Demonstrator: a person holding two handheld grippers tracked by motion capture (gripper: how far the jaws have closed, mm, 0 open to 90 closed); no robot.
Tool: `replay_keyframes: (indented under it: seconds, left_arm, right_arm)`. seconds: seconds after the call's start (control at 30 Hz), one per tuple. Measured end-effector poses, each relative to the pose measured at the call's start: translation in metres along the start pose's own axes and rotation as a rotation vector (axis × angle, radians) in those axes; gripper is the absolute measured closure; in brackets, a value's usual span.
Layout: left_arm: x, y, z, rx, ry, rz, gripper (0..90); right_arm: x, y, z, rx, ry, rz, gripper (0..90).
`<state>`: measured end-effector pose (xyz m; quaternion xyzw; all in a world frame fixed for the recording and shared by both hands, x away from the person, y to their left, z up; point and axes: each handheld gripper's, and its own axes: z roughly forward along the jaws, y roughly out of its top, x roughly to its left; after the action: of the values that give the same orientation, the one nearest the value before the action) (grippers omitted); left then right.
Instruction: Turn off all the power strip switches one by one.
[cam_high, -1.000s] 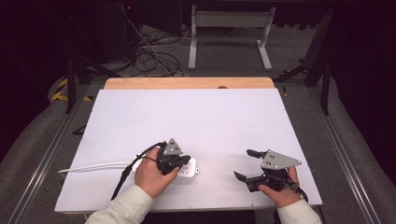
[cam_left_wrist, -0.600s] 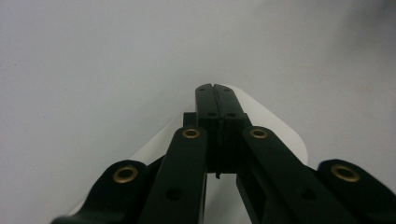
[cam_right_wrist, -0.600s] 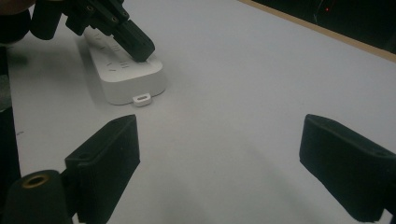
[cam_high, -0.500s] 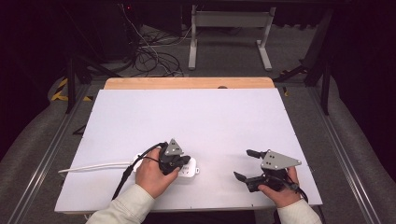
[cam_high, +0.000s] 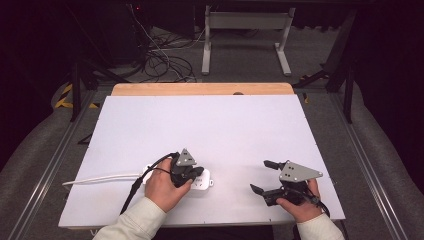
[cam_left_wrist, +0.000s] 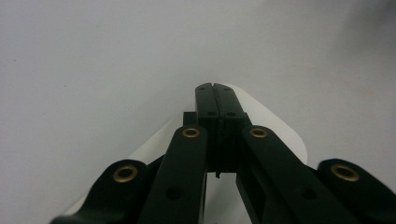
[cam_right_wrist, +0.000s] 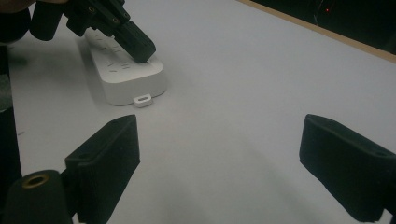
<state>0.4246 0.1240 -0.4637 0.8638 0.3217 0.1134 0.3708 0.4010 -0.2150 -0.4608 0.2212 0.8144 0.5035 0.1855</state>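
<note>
- The power strip (cam_high: 200, 181), a white, smooth plastic bar with rounded ends and a small tab at its tip, lay directly under the left gripper (cam_high: 196, 174), whose closed jaws pressed tips-down on its top face.
- The white cord (cam_high: 100, 178) trailed away behind that gripper toward the table's near-left edge.
- The right gripper (cam_high: 263, 176), jaws wide apart and holding nothing, rested well apart from the strip.
- Beyond both, the matte white tabletop (cam_high: 210, 125) offered broad room up to its wooden far edge (cam_high: 200, 89).
</note>
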Motion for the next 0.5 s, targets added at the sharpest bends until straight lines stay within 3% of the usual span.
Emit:
replay_keyframes:
  seconds: [0.33, 0.5]
  left_arm:
    - [-0.0029, 0.0010, 0.0000, 0.011, 0.022, 0.028, 90.0]
    - [-0.0022, 0.0007, 0.0004, 0.009, 0.014, 0.010, 90.0]
  right_arm:
    - [0.0005, 0.0002, 0.0005, 0.003, -0.001, -0.002, 12.7]
    - [0.0009, 0.0003, 0.0006, 0.002, 0.001, -0.001, 12.8]
